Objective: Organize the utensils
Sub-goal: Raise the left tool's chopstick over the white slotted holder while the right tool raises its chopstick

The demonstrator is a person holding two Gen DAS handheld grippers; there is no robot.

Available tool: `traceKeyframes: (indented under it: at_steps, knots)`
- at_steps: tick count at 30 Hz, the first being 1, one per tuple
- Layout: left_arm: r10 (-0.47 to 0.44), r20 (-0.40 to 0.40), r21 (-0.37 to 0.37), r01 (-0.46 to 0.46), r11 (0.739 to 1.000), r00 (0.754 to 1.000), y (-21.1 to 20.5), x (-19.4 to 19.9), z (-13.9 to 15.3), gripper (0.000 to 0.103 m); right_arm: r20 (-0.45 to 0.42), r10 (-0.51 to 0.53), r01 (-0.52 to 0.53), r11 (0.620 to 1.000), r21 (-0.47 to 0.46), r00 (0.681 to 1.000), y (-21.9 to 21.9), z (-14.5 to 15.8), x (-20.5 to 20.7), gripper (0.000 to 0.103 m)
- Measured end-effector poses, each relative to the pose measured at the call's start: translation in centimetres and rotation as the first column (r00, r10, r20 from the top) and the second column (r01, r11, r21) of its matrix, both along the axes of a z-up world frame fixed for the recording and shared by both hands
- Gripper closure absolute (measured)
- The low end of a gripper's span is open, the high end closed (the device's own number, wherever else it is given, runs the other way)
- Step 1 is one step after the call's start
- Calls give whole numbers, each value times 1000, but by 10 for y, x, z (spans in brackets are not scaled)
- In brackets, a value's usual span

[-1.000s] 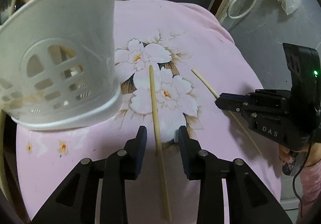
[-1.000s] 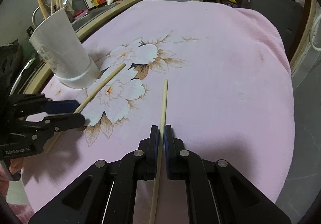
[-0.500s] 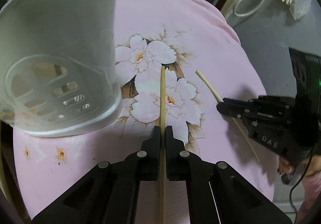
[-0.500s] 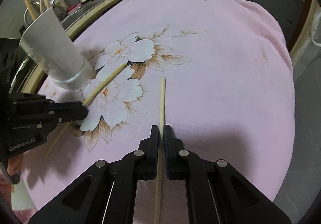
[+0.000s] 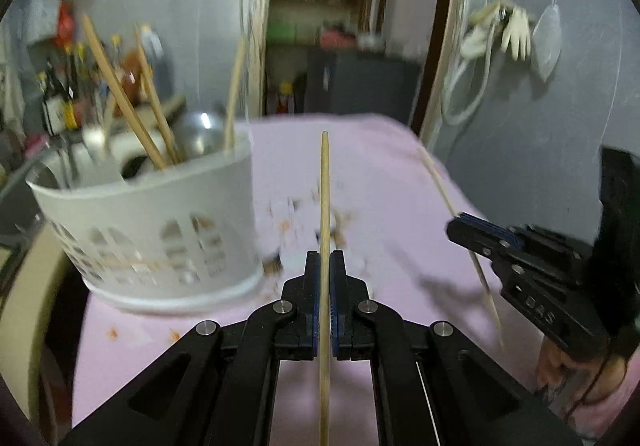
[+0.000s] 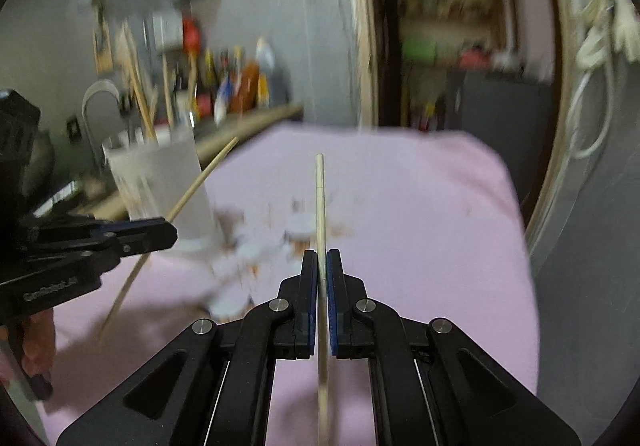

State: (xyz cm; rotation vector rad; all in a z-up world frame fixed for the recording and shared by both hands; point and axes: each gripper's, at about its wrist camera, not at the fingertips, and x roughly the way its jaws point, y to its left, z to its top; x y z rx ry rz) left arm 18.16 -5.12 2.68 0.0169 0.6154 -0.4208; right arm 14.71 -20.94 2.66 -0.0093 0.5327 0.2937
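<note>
Chopsticks (image 5: 325, 182) in both tongs (image 5: 324, 266)

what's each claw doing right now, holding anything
left claw: closed on a wooden chopstick, lifted off the pink cloth
right claw: closed on another wooden chopstick

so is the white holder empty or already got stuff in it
Not empty: the white holder already has several chopsticks standing in it, leaning above its rim.
</note>
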Motion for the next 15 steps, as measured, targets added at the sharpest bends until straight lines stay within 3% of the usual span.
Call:
traceKeyframes:
  at_steps: [5,10,15]
  knots:
    - [55,210,-42,-47,998,976,4,-14,19,101,223,-64,63,998,11,973,5,24,-22,100]
    - [101,388,-99,-68,993,916,17,-28,42,101,425,-72,79,997,0,902,21,50,-38,100]
    - [137,472,-161,-67,985,871,37,-35,65,101,573,-79,69,997,39,815,37,73,-42,100]
